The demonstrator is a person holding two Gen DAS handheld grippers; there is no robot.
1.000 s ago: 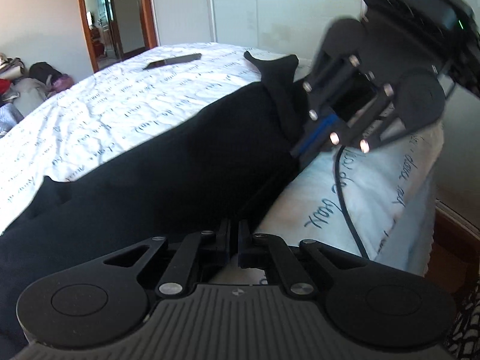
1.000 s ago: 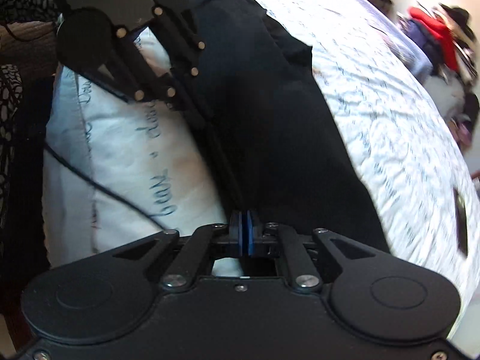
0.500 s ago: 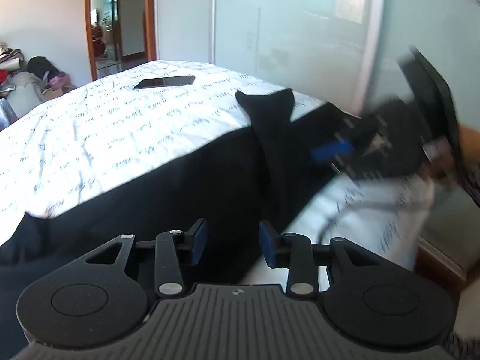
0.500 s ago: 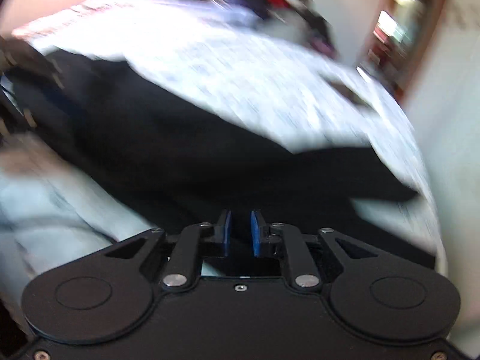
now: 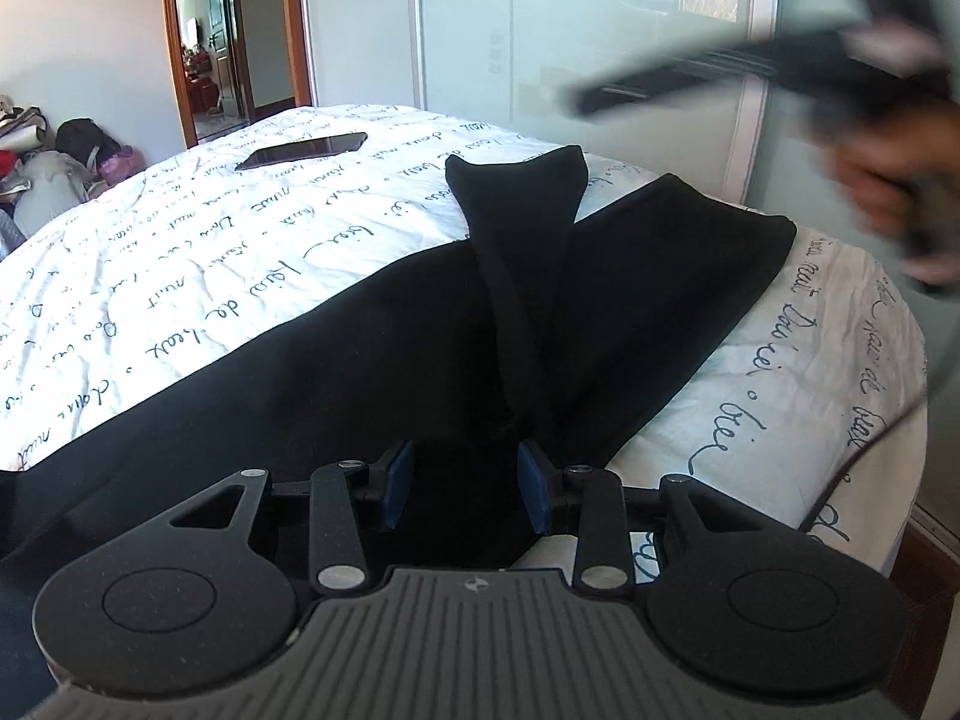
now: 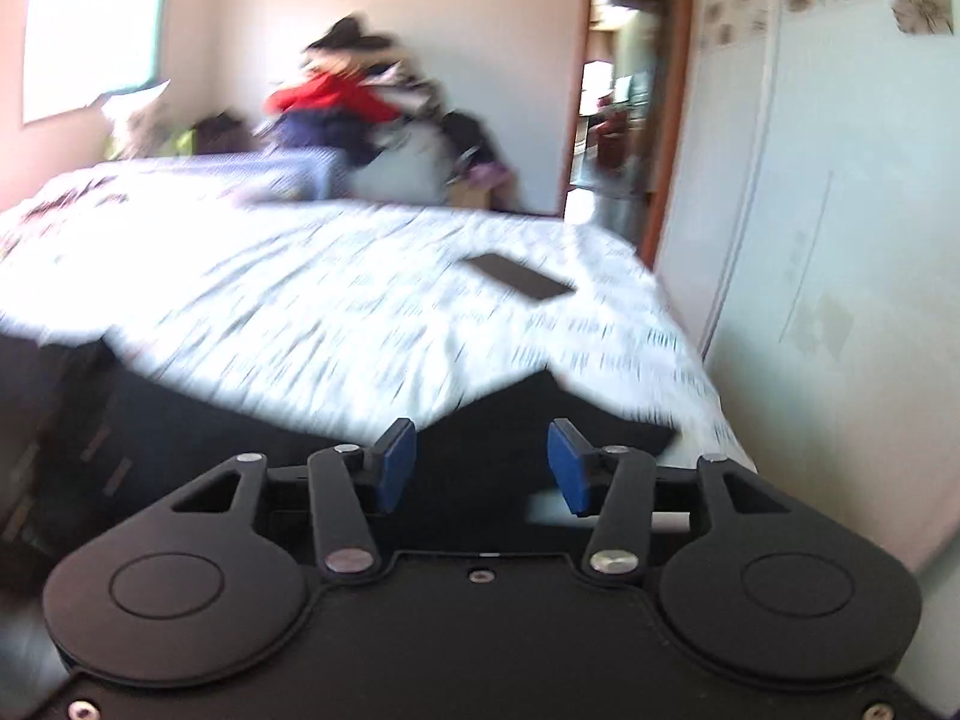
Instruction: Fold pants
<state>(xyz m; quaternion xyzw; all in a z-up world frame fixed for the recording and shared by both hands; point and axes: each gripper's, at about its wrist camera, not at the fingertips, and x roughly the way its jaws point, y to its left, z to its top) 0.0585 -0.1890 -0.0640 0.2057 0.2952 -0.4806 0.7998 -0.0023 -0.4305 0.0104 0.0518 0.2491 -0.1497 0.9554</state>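
Lying just ahead of the open left hand-held gripper (image 5: pixel 462 483): black pants (image 5: pixel 372 372).

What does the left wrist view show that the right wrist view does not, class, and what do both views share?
Only the left wrist view shows the handwriting print on the bedcover sharply, the black pants spread out with a narrow strip lying across them, and the person's blurred right hand in the air. Only the right wrist view shows the red garment on a clothes pile and the flower wall decorations. Both show the pants, the bed, the dark phone lying on it, the doorway, and an open hand-held gripper: left, right.
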